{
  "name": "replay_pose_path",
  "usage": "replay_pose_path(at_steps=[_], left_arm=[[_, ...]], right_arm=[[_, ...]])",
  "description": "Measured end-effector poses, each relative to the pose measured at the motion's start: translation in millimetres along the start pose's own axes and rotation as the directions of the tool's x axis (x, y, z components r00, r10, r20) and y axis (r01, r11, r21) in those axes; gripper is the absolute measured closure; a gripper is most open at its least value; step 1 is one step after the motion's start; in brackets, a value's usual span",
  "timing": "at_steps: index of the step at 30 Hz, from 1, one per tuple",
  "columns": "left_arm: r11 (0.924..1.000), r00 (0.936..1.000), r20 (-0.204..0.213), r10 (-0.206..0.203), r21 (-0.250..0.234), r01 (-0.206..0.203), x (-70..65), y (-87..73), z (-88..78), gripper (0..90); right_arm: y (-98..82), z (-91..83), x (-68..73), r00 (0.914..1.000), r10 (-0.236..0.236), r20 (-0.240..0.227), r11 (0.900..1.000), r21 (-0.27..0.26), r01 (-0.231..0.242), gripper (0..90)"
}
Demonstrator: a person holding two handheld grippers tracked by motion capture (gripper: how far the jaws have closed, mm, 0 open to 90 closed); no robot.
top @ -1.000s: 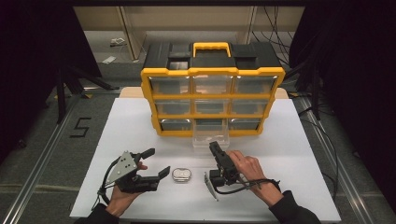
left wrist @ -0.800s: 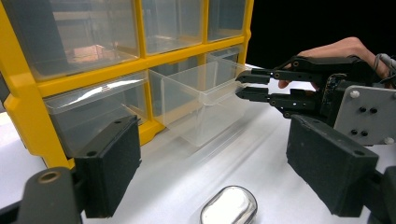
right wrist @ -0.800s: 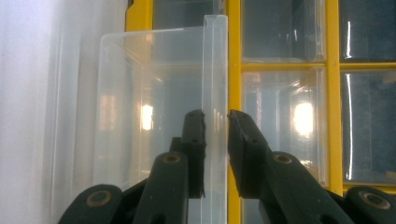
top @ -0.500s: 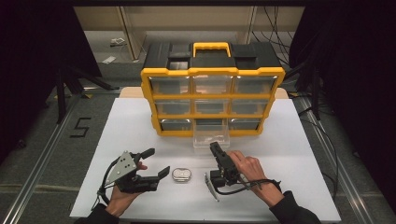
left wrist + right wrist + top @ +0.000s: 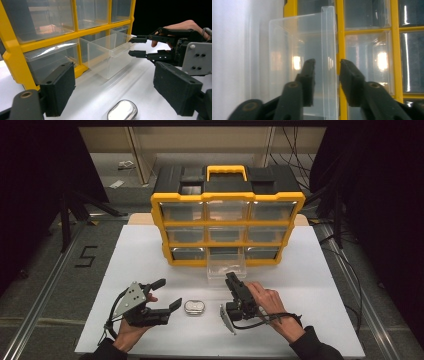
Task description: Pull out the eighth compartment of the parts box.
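Note:
A yellow and black organizer (image 5: 227, 220) with clear drawers stands at the back of the white table. Its bottom middle clear drawer (image 5: 225, 267) is pulled out toward me. My right gripper (image 5: 231, 279) is at the drawer's front, turned on its side. Its jaws have just been opening. In the right gripper view the drawer's (image 5: 297, 45) front wall stands between the jaws of my right gripper (image 5: 324, 72), with a gap on each side. My left gripper (image 5: 167, 295) rests open on the table, empty, beside a silver oval tin (image 5: 194, 307).
In the left gripper view the tin (image 5: 122, 111) lies just ahead of the pads (image 5: 58, 92), with the drawer (image 5: 110, 55) and the right gripper (image 5: 133, 46) beyond. The table (image 5: 320, 270) ends near my forearms; dark floor and cables surround it.

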State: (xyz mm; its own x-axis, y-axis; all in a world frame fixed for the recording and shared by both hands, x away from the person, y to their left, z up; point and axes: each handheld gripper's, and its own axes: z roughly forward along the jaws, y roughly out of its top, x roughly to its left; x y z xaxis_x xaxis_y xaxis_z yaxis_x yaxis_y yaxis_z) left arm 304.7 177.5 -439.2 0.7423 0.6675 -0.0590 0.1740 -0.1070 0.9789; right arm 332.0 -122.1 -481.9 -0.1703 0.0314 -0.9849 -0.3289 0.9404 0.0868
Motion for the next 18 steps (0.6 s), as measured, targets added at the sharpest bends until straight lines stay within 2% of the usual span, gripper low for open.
replay_pose_path(at_steps=[3,10,18], left_arm=[[1.0000,1.0000,0.001,0.001,0.000,-0.001,0.0,0.1,0.0,17.5],[1.0000,1.0000,0.001,0.003,-0.001,-0.003,0.0,0.3,-0.3,17.5],[1.0000,1.0000,0.000,0.002,-0.001,-0.002,0.1,0.4,-0.4,17.5]], right_arm=[[1.6,-2.5,-2.4,0.9996,0.022,-0.015,1.000,-0.010,-0.022,58.5],[3.4,-5.8,-3.6,0.9989,0.035,-0.032,0.999,-0.018,-0.036,50.6],[6.8,-10.1,-7.9,0.9951,0.091,-0.039,0.995,-0.044,-0.093,46.1]])
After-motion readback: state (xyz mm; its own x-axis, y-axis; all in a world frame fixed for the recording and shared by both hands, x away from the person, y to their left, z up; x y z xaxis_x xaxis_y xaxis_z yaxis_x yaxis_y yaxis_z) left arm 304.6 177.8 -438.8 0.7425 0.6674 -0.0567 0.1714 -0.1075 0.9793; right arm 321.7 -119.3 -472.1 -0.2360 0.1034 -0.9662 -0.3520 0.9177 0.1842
